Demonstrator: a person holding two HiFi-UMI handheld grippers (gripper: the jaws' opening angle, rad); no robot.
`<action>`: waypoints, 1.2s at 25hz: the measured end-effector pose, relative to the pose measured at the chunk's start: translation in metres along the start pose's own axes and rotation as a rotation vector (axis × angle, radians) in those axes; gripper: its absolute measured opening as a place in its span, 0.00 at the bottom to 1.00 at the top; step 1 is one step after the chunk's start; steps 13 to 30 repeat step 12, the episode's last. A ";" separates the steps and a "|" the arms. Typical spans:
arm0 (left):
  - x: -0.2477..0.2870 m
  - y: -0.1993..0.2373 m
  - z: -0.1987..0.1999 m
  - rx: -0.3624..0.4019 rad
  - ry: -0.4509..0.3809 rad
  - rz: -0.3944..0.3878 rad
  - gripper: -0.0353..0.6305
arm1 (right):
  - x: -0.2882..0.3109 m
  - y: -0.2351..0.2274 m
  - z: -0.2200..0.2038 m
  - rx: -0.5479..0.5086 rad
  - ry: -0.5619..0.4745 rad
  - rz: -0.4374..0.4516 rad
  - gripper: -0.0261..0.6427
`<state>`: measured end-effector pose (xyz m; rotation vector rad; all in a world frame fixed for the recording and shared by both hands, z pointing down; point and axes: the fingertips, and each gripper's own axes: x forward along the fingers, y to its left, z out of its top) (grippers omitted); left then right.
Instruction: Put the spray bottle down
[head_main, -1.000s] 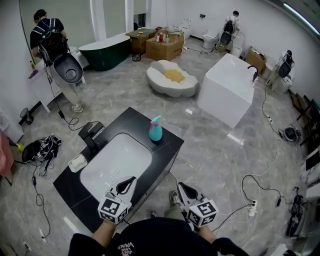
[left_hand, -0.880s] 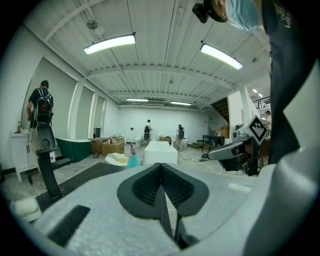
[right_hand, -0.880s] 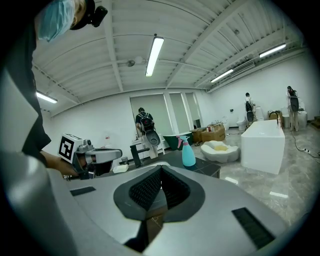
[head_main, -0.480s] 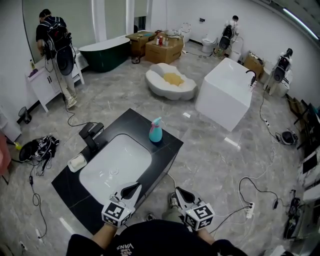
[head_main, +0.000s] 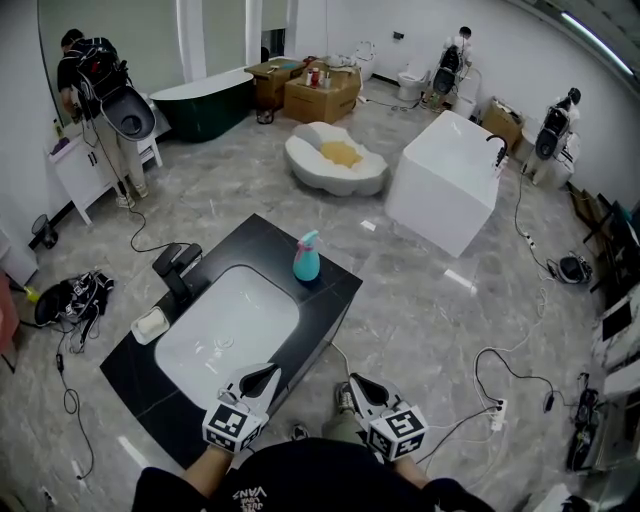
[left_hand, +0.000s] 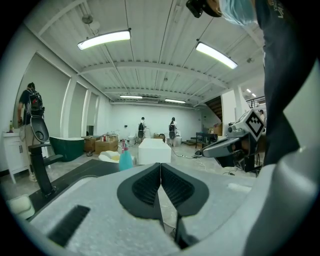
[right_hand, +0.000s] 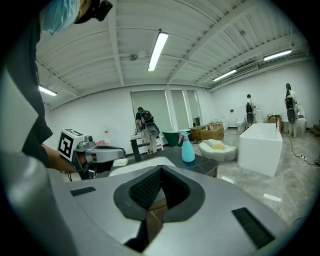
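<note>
Both left gripper (head_main: 259, 379) and right gripper (head_main: 360, 387) are closed, empty; the spray bottle (head_main: 306, 258) well ahead we judge light, slick plastic, best gripped at its neck.

Large bathroom-fittings showroom or test hall, not a home. Spread loose over a grey marble-look floor (head_main: 420, 300): a dark green bathtub (head_main: 205, 100), a white block-shaped bathtub (head_main: 440, 185), a shell-shaped white tub (head_main: 335, 160), a toilet (head_main: 410, 78). In the middle, a free-standing black tabletop (head_main: 335, 290) with a white sink (head_main: 225, 325), black faucet (head_main: 175, 268), soap dish (head_main: 151, 325) and teal spray bottle (head_main: 306, 260). Cardboard boxes (head_main: 320, 98) near the far wall, cables (head_main: 500, 365) trailing across the floor, long strip lights (left_hand: 104, 39) on a ribbed white ceiling. Several people (head_main: 95, 75) busy along the walls.
</note>
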<state>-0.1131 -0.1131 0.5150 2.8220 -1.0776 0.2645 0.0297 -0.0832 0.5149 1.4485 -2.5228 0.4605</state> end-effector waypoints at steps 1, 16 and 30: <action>0.000 -0.001 0.000 0.001 0.001 -0.002 0.08 | 0.000 0.000 0.000 0.000 0.000 0.000 0.04; 0.003 -0.001 0.000 0.001 0.005 -0.005 0.08 | 0.001 -0.004 0.000 -0.003 -0.002 -0.009 0.04; 0.003 -0.001 0.000 0.001 0.005 -0.005 0.08 | 0.001 -0.004 0.000 -0.003 -0.002 -0.009 0.04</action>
